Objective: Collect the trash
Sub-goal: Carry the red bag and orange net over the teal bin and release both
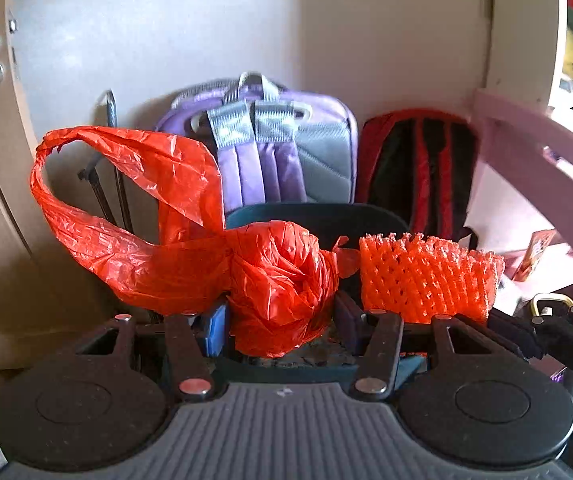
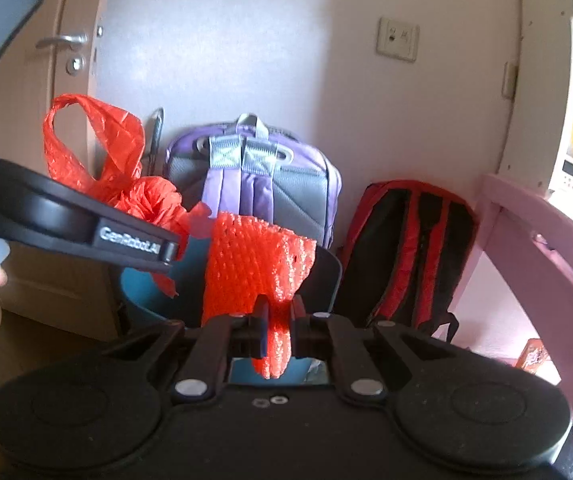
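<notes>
- Your left gripper (image 1: 278, 316) is half-closed around the crumpled red plastic bag (image 1: 274, 280), handles flopping leftward.
- Your right gripper (image 2: 276, 330) pinches the orange foam net (image 2: 254, 268) nearly shut.
- Both hang above the blue bin (image 2: 146, 296), likely for dropping.
- Purple backpack (image 1: 270, 152) and red backpack (image 2: 410, 248) stand behind, not obstructing.

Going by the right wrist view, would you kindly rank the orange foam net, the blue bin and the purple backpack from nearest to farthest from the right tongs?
1. Orange foam net: pinched between the right tongs.
2. Blue bin: just beyond, below the net.
3. Purple backpack: farthest, against the back wall.
</notes>
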